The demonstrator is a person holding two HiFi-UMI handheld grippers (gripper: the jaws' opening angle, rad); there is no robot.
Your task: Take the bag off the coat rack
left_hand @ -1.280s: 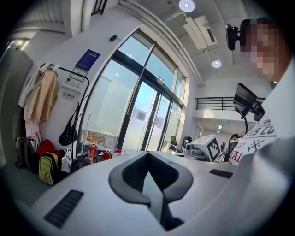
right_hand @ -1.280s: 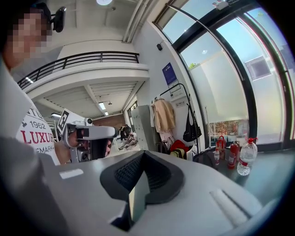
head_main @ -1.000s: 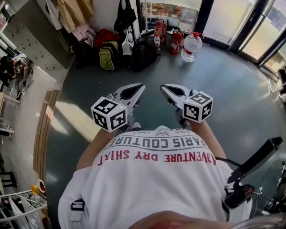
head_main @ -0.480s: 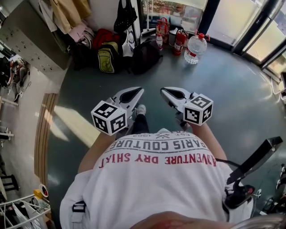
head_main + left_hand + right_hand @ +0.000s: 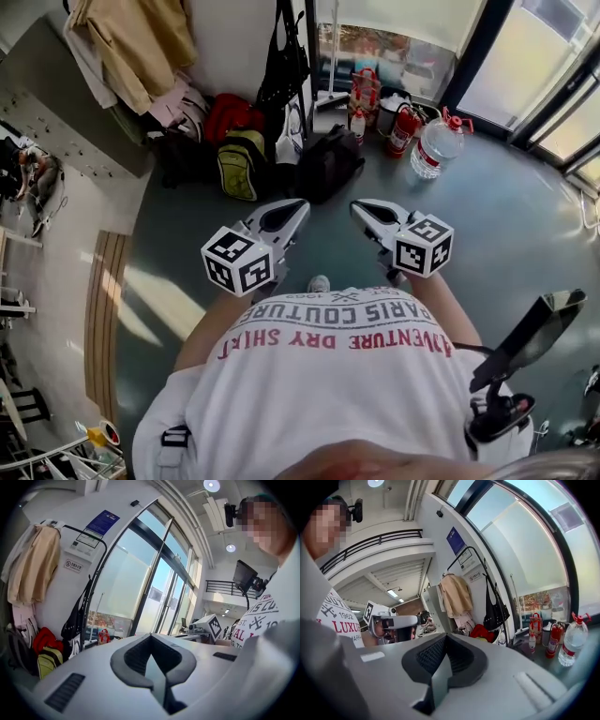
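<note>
Left tool (image 5: 298, 208) and right tool (image 5: 360, 207): both clenched, nothing between the jaws, held side by side in front of the person's shirt. Black bag (image 5: 284, 58) hangs on the coat rack (image 5: 80, 528), beside a beige coat (image 5: 122, 42), well apart from both tools.

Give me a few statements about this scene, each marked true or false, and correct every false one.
1. The black bag hangs on the coat rack. True.
2. The left gripper is closed on the bag's strap. False: its jaws are together on nothing, well short of the bag.
3. A beige coat hangs on the same rack. True.
4. The water bottle lies on its side. False: it stands upright on the floor.
5. The right gripper is wide open. False: its jaws are together and empty.
</note>
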